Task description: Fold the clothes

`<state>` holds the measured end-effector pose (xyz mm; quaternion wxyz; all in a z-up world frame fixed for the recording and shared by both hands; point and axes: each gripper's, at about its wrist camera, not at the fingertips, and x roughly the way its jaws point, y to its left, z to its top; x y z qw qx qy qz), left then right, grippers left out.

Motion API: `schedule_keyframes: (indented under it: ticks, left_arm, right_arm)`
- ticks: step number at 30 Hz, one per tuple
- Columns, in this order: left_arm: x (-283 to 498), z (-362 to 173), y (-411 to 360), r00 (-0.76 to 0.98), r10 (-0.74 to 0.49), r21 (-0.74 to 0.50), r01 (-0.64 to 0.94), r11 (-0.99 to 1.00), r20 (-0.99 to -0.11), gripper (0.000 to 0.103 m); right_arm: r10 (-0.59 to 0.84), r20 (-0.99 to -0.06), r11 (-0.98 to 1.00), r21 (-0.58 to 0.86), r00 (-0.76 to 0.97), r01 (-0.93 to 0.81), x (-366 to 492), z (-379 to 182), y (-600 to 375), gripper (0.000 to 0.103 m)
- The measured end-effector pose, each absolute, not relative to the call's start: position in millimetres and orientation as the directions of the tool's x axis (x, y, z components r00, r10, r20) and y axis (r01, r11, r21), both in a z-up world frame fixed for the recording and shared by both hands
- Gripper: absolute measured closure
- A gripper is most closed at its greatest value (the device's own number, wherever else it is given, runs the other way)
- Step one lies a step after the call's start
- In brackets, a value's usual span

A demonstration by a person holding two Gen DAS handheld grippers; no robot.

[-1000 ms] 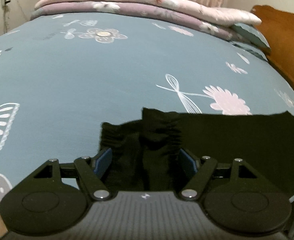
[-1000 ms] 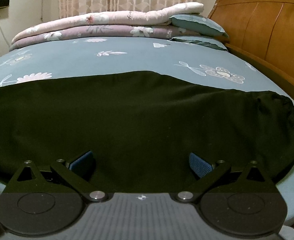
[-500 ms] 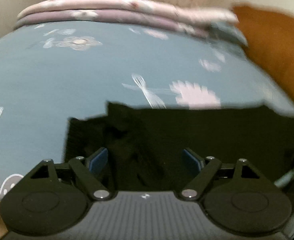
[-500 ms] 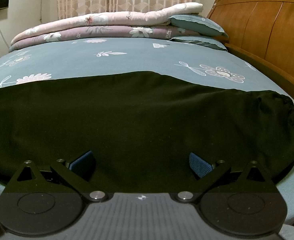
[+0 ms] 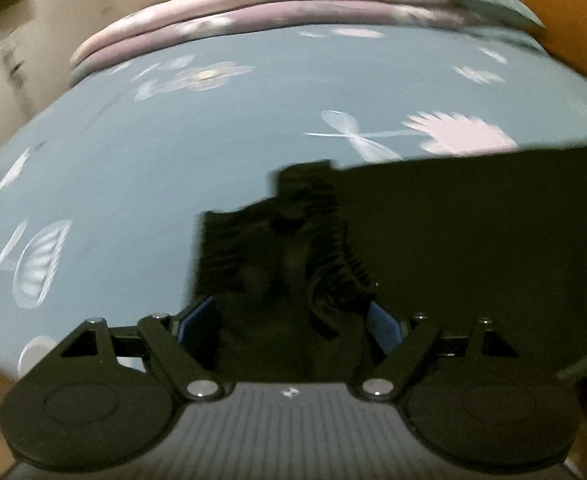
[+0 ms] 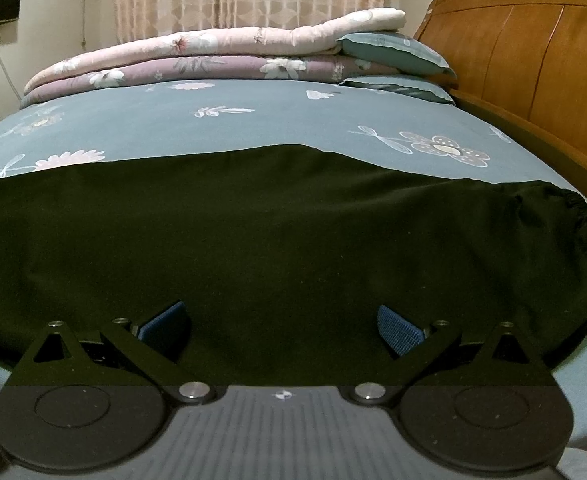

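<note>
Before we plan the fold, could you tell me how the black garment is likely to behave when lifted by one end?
The black garment lies flat and follows the bed, so it would probably hang limp. Its gathered cuff bunches between the left gripper fingers, so that end may crumple.

**Black garment: spread flat, one end bunched**

We record one task item, a black garment (image 6: 277,232) of plain, matte cloth. In the right wrist view it lies spread flat across the middle of the frame, from the left edge to the right edge, its far border running as a shallow peak near centre. At right we note a gathered, elasticated hem, puckered. In the left wrist view the garment (image 5: 473,240) fills the lower right, and a ribbed, pleated end stands bunched at lower centre. That view is blurred; finer detail cannot be confirmed.
</note>
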<state>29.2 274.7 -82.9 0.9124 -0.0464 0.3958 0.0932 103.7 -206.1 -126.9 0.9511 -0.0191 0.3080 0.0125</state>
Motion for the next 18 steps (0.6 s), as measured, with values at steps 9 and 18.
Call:
schedule_keyframes:
  ticks: [9,18]
  left_arm:
    - [8,-70,303,0.685,0.207,-0.057,-0.342,0.938,-0.699,0.021]
    - [5,-71,305,0.74,0.08,-0.233,-0.31,0.922,-0.668,0.026]
  right_arm:
    - [0.009,-0.587,0.999,-0.03,0.809,-0.033,104,-126,-206,0.0]
    - [0.005,-0.595,0.999,-0.031,0.804,-0.029,105,-126,-203,0.0]
